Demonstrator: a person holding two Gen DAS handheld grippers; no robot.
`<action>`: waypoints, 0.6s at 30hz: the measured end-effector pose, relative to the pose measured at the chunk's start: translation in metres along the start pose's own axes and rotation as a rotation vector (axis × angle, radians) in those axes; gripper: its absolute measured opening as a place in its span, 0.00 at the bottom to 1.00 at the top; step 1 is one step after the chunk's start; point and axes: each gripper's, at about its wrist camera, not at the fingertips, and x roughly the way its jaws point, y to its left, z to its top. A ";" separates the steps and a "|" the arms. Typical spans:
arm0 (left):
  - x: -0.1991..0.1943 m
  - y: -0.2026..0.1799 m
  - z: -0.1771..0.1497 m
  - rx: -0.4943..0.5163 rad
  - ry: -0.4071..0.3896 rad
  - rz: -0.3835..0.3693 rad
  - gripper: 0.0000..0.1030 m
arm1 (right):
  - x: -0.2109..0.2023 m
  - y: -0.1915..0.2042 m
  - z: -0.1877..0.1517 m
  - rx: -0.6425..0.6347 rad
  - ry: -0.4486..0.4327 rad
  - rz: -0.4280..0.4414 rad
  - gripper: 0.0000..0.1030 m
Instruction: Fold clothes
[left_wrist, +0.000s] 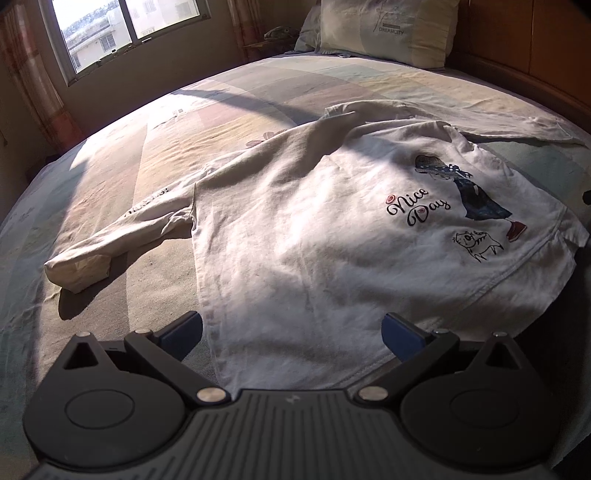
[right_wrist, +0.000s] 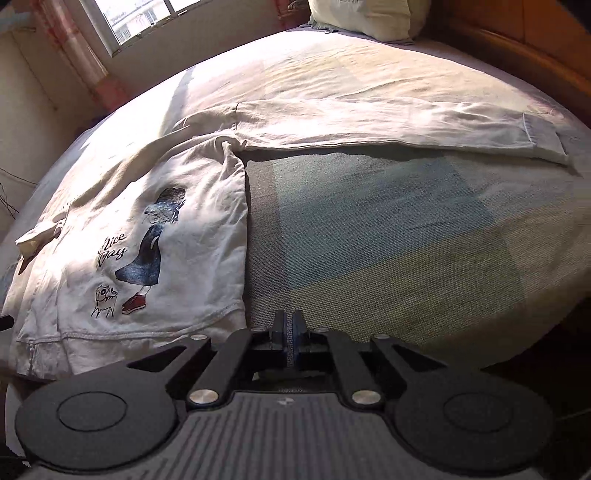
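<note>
**Shirt flat on bed, nothing gripped**

Shirt (left_wrist: 295, 229) is spread print-up on the bed (right_wrist: 388, 240), sleeves laid out sideways. Left gripper (left_wrist: 291, 332) is held spread wide above the hem. Right gripper (right_wrist: 290, 332) is clamped together, empty, beside the hem corner.

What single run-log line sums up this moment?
stage: fold not begun | shirt: spread flat on bed, sleeves out | left tongs: open over hem | right tongs: shut, empty, beside shirt

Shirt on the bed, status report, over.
Left tool open over hem. Right tool shut, empty. White shirt flat, sleeves spread, unfolded. Nothing in the way.
</note>
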 end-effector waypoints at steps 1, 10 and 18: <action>0.004 0.005 0.002 -0.003 0.009 -0.010 0.99 | -0.002 0.008 0.003 -0.026 -0.023 0.013 0.09; 0.050 -0.011 -0.007 0.004 0.098 -0.218 1.00 | 0.060 0.162 0.006 -0.419 -0.031 0.251 0.32; 0.039 -0.014 -0.054 0.017 0.170 -0.231 0.99 | 0.102 0.210 -0.042 -0.602 0.032 0.246 0.36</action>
